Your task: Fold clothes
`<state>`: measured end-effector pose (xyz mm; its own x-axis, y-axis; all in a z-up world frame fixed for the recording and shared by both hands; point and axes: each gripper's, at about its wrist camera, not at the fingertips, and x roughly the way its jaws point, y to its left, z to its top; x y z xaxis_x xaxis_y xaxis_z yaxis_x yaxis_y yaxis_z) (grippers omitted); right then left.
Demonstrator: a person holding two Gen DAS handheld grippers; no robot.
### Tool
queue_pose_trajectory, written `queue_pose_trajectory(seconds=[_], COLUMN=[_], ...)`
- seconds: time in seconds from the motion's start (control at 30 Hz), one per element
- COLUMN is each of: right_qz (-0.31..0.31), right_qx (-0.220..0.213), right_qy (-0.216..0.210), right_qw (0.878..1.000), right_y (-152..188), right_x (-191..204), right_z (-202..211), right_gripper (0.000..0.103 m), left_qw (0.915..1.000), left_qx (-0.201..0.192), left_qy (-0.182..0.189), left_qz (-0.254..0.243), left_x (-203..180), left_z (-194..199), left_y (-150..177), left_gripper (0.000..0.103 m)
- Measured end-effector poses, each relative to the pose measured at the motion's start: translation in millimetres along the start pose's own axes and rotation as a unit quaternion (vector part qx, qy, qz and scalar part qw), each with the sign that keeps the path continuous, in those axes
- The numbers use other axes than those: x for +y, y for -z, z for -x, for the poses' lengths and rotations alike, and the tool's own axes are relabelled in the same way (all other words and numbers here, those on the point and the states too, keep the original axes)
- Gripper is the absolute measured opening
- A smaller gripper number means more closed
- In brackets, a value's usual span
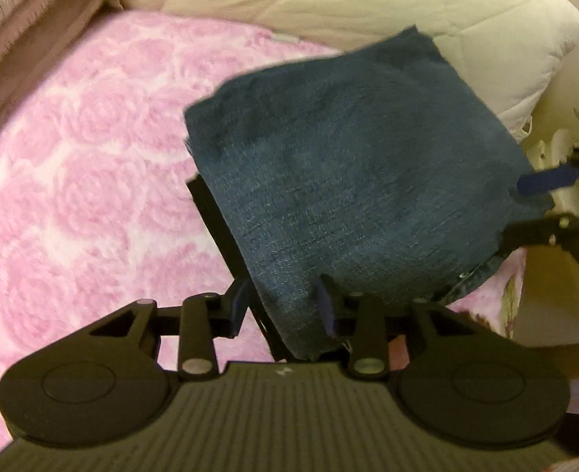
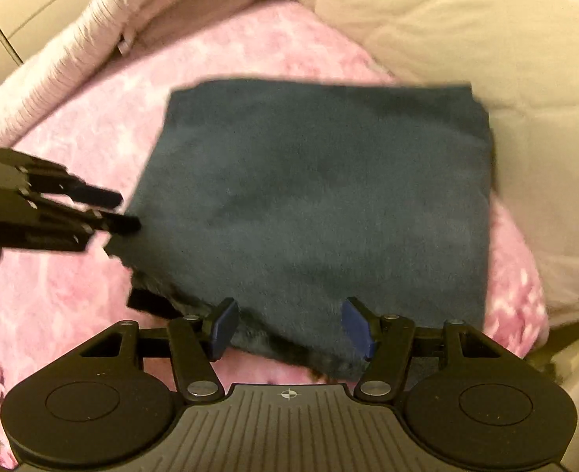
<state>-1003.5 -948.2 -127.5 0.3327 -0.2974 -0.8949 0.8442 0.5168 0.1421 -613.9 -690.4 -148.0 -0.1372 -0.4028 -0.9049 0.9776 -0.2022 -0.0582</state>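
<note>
Left wrist view alone, black layer [image 1: 214, 212] under folded jeans [image 1: 348, 181]

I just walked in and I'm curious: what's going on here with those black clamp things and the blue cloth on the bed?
A person is folding clothes using a hand-held gripper in each hand. Folded jeans lie on a pink blanket, with a cream duvet behind. The left gripper is at one edge of the jeans, its jaws fairly close together. The right gripper stands open at the near edge. The jeans look nearly finished.
</note>
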Motion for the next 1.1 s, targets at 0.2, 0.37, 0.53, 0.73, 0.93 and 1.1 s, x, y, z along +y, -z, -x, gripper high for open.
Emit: queue_pose_trajectory(seconds=[0.2,0.37,0.53,0.73,0.93,1.1], right_qz=[0.02,0.061,0.119,0.156,0.163,0.135], right_qx=[-0.018,-0.031,-0.022,-0.004,-0.039,0.0], right_qy=[-0.017,-0.037,-0.05,-0.05,-0.066,-0.062], right_qw=[0.999,0.997,0.991,0.987,0.984,0.989], right_y=[-36.1,-88.9,-134.5,-154.0,-168.7,-168.5], right_x=[1.2,7.0,23.7,26.2,48.6,47.0], right_z=[-5.7,-41.9,-98.4,-125.0,-108.0,-166.5], right_gripper=[0.061,0.061,0.061,0.068,0.068,0.072], left_qw=[0.9998,0.9998,0.9987,0.997,0.9974,0.9976], left_qx=[0.002,0.013,0.015,0.018,0.02,0.021], left_qy=[0.017,0.01,0.011,0.001,-0.007,-0.012], left_qz=[-0.007,0.013,0.049,0.075,0.069,0.065], left_x=[-15.6,-16.3,-8.5,-3.7,-7.2,-8.6], left_z=[8.9,-7.5,-11.9,-14.6,-13.2,-12.0], left_y=[9.9,21.4,24.2,19.4,19.6,20.0], left_gripper=[0.029,0.034,0.039,0.039,0.039,0.039])
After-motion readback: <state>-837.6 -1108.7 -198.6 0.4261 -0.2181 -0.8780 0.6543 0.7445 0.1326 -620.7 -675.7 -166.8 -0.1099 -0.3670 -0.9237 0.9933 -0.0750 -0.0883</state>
